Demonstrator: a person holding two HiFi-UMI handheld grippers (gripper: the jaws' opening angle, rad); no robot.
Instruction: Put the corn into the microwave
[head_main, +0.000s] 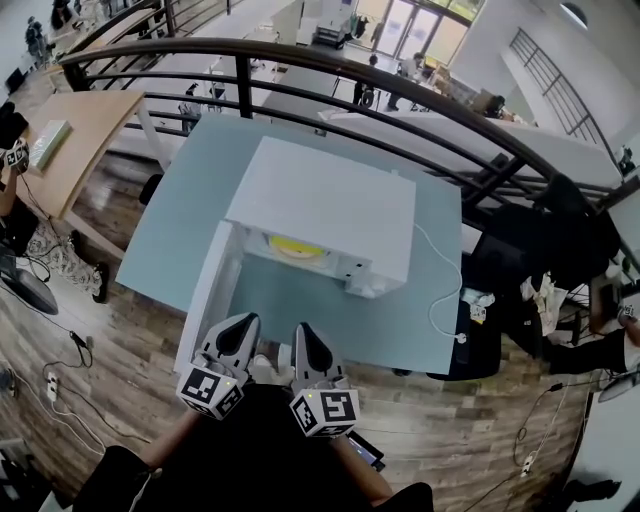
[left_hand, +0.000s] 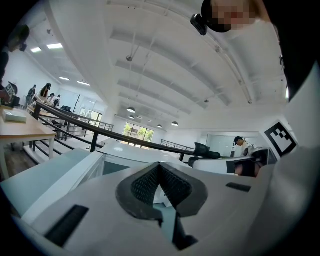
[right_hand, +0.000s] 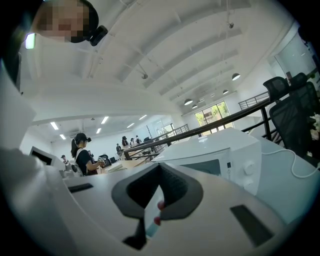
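Note:
A white microwave (head_main: 320, 205) stands on a pale blue-green table (head_main: 175, 225), its door (head_main: 208, 290) swung open to the left. Inside, something yellow, the corn (head_main: 290, 247), lies on the turntable. Both grippers are held close to my body at the table's near edge, apart from the microwave. My left gripper (head_main: 245, 325) is shut with nothing between its pads (left_hand: 159, 165). My right gripper (head_main: 300, 332) is likewise shut and empty (right_hand: 160, 166). The right gripper view shows the microwave's front panel and knobs (right_hand: 235, 162) ahead to the right.
A black curved railing (head_main: 400, 100) runs behind the table. The microwave's white cable (head_main: 445, 300) trails over the table's right side. A wooden desk (head_main: 80, 130) stands at the left and black chairs (head_main: 560, 230) at the right. A person (right_hand: 82, 157) stands in the background.

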